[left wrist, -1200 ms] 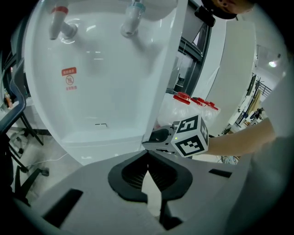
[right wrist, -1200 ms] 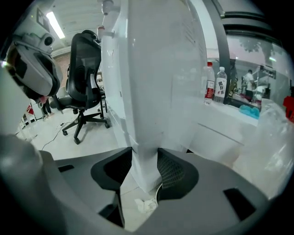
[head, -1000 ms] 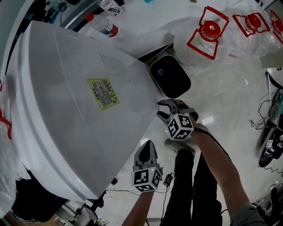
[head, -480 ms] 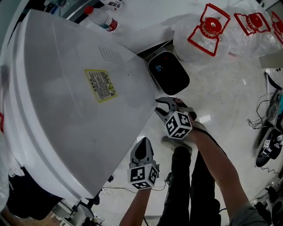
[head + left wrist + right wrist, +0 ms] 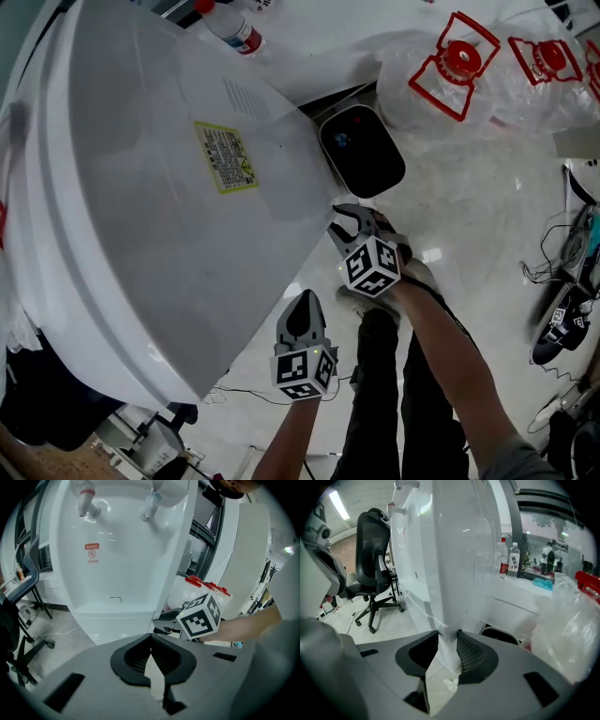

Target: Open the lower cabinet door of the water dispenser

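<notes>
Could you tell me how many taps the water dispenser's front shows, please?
2, on the water dispenser: the red tap at upper left and the blue tap to its right, in the left gripper view; none seems hidden.

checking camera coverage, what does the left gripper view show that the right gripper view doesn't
Only the left gripper view: the red tap, blue tap, red warning label, a marker cube on the other gripper, and the left gripper, jaws together, empty. Only the right gripper view: the right gripper, jaws just closing, pads on a white corner edge, plus an office chair and bottles. Both: the white water dispenser.
</notes>
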A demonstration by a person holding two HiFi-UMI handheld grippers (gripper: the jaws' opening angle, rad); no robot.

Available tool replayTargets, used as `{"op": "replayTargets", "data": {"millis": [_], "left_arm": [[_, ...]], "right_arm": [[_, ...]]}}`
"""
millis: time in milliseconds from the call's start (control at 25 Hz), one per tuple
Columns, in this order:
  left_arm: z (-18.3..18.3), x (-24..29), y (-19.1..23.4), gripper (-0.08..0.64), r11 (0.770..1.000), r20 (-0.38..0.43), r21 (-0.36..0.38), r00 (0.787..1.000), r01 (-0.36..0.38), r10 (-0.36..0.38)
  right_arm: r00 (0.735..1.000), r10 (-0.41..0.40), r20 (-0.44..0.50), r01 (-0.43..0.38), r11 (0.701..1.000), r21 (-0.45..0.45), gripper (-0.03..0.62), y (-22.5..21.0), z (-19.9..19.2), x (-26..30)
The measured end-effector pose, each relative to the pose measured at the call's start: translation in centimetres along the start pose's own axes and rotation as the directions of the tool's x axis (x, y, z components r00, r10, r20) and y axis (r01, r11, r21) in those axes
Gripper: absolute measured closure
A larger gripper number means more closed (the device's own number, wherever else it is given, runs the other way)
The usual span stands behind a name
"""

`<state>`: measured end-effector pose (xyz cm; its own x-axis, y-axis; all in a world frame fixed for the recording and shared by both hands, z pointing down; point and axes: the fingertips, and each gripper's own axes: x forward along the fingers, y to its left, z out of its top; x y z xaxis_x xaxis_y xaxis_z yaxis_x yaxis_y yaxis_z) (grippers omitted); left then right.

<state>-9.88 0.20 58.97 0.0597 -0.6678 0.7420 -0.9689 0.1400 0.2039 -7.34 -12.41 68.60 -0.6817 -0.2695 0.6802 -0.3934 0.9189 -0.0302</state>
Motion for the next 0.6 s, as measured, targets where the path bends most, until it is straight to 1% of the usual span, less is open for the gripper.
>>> {"op": "replayTargets", "data": {"millis": [320, 600], "left_arm": [[-0.6, -1.2, 0.1, 0.551, 0.997, 0.022, -0.047, 0.998, -0.060, 0.062], [-1.6, -2.6, -0.2, 0.551, 0.987, 0.044, -0.107, 0.991, -0.122, 0.128]], "right_arm": [[1.000, -0.014, -0.012, 0.014, 1.000, 0.018, 0.469, 0.0, -0.1, -0.1], [1.000, -0.008, -0.011, 0.009, 0.999, 0.038, 0.474, 1.3, -0.8, -1.1]]}}
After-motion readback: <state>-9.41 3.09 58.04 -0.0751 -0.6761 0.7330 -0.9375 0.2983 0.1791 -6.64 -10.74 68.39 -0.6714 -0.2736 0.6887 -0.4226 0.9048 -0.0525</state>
